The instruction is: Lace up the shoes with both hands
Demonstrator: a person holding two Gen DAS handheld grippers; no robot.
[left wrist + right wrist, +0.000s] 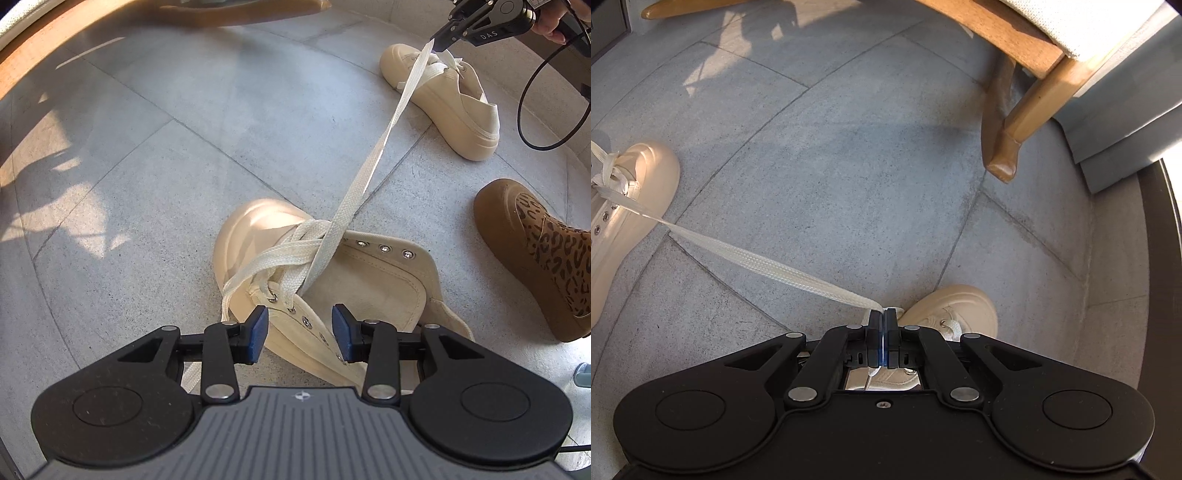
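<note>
While clamped on cream shoelace (768,264), right gripper (883,314) pulls taut; left gripper (300,323) spread astride high-top's eyelet flap (314,332), not pinching.

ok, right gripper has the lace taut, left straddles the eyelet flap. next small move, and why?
Probably close the left gripper on the eyelet flap to steady the shoe: its pads stand apart beside the flap, while the right gripper holds the lace stretched tight.

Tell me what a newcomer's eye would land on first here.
The cream lace, pulled taut from the half-laced cream shoe in the foreground up to the shut right gripper at top right. Next, the leopard-print shoe at the right edge, and the left gripper straddling the near shoe's eyelet flap.
</note>
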